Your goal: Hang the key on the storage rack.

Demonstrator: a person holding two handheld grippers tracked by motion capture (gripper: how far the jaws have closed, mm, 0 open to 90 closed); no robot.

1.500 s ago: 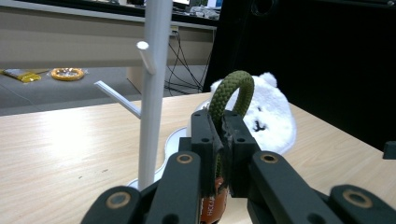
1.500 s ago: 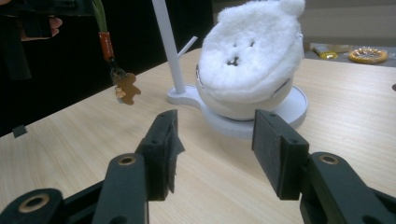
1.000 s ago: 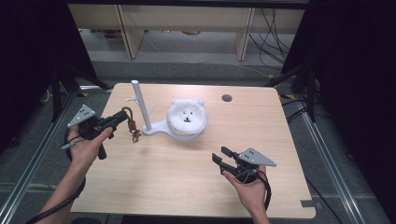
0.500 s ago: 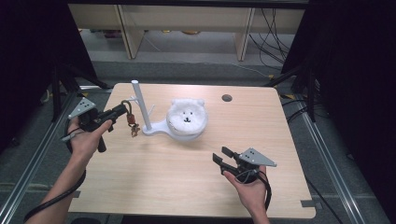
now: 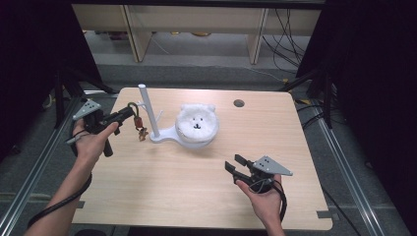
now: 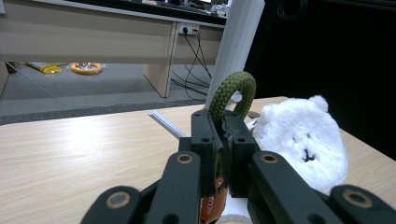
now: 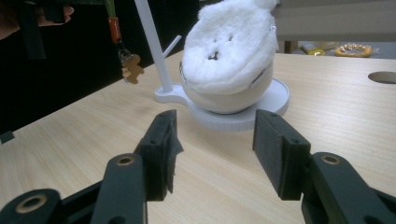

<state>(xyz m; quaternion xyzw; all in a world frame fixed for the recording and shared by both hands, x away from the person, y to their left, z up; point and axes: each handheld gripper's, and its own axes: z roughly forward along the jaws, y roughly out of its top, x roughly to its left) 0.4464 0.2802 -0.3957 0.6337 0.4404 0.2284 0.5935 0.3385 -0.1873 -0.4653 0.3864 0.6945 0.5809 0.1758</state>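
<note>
the left tool (image 5: 129, 114) was clamped on the green cord loop (image 6: 232, 91) of a keychain (image 5: 139, 127) dangling at nine o'clock of the white stand's post (image 5: 149, 113), so its gingerbread charm (image 7: 132, 68) risked swinging past the peg, while the right tool (image 5: 236, 163) waited with jaws apart over the bench (image 5: 196, 196).

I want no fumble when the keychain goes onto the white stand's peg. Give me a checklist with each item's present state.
1. Left tongs clamped on the keychain's green cord loop: ok.
2. Loop stands free above the jaws for hooking: ok.
3. Gingerbread charm hangs off the table: ok.
4. Peg on the white stand bare: ok.
5. Loop lined up with the peg: cannot tell.
6. Right tongs open, apart from the plush bear: ok.
</note>
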